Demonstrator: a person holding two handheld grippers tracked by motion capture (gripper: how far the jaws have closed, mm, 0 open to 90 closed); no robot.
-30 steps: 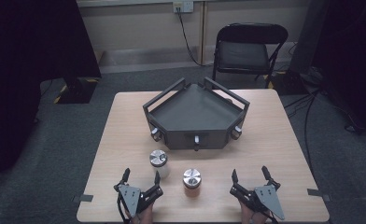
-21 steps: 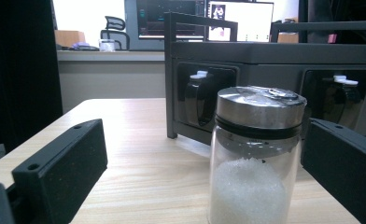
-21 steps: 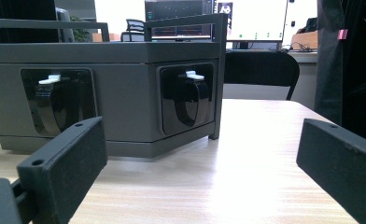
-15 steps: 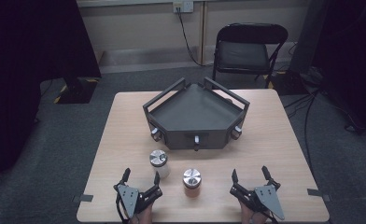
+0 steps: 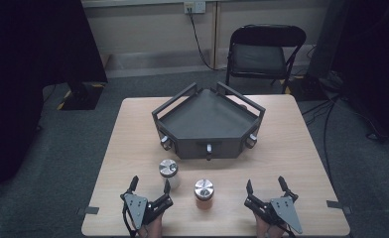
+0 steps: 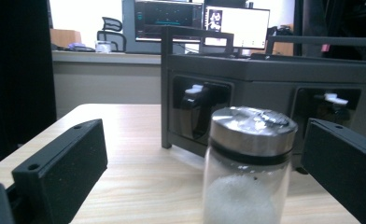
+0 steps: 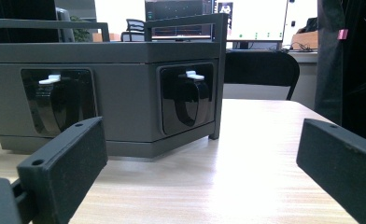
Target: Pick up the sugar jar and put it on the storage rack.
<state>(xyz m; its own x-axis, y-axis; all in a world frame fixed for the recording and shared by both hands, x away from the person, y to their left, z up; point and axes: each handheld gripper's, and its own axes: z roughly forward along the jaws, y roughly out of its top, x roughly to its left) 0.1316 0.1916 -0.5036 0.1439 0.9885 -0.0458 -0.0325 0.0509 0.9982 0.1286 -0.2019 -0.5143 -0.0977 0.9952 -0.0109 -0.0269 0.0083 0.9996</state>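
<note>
Looking down, high view: wooden table [image 5: 291,148] with a dark angular rack [image 5: 208,124] at its middle, folding chair [image 5: 262,54] behind the far edge.
Jars, high view: clear jar with white contents [image 5: 168,172] stands just in front of the rack's left part; orange jar [image 5: 204,193] stands beside it, nearer the person, both with metal lids.
Left gripper, high view: left gripper [image 5: 150,186] rests at the near edge, jaws spread wide, nothing between them; its right jaw tip is just beside the clear jar.
Right gripper, high view: right gripper [image 5: 265,184] rests at the near edge right of the orange jar, well apart from it, jaws spread wide, empty.
Left gripper view: clear jar [image 6: 249,168] upright and close, between the two black jaws but nearer the right one; touching either, cannot tell. Rack front [image 6: 265,93] behind it, with recessed black holders and white tabs.
Right gripper view: jaws wide apart over bare table [image 7: 246,154]; rack [image 7: 125,93] ahead and to the left, two recessed holders facing the camera.
</note>
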